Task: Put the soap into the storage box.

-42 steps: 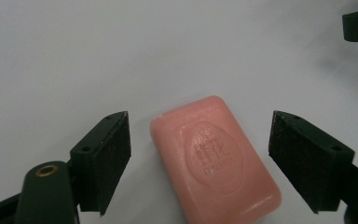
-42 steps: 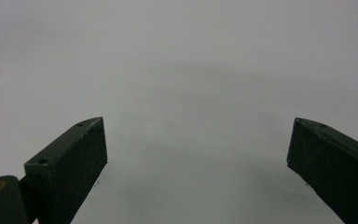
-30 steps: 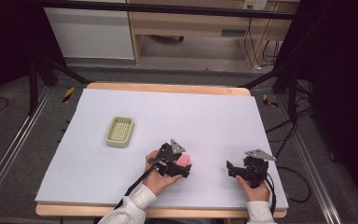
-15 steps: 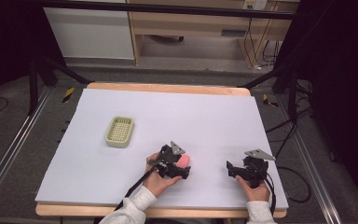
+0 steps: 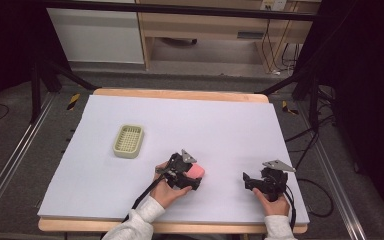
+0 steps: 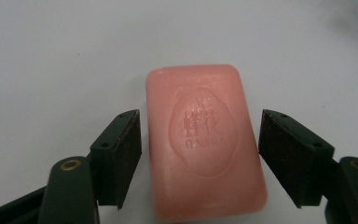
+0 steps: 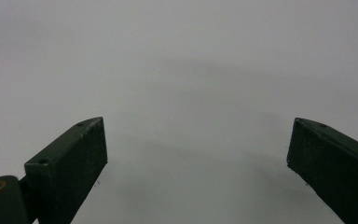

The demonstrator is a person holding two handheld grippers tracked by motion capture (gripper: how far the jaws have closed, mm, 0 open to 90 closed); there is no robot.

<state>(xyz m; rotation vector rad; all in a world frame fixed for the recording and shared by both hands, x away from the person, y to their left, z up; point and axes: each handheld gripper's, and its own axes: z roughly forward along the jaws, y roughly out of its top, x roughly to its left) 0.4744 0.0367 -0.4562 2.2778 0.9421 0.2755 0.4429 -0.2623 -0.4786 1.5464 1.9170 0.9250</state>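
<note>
A: Left gripper (image 6: 200, 158) down over the pink soap bar (image 6: 203, 144), fingers (image 6: 121, 156) spread either side, not quite touching it.

B: Soap flat on the white table (image 5: 230, 125), right of the green soap dish (image 5: 128, 141). Right gripper (image 7: 198, 172) farther right of the soap, fingers wide apart, holding nothing.

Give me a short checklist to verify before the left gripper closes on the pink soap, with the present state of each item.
1. Soap lies between the jaws of the left gripper: ok.
2. Jaws wider than the soap, a gap on each side: ok.
3. Soap centred: not ok, it sits nearer one jaw.
4. Soap lies flat on the table: ok.
5. Right gripper is open and apart from the soap: ok.
6. Soap dish is free to receive the soap: ok.
</note>
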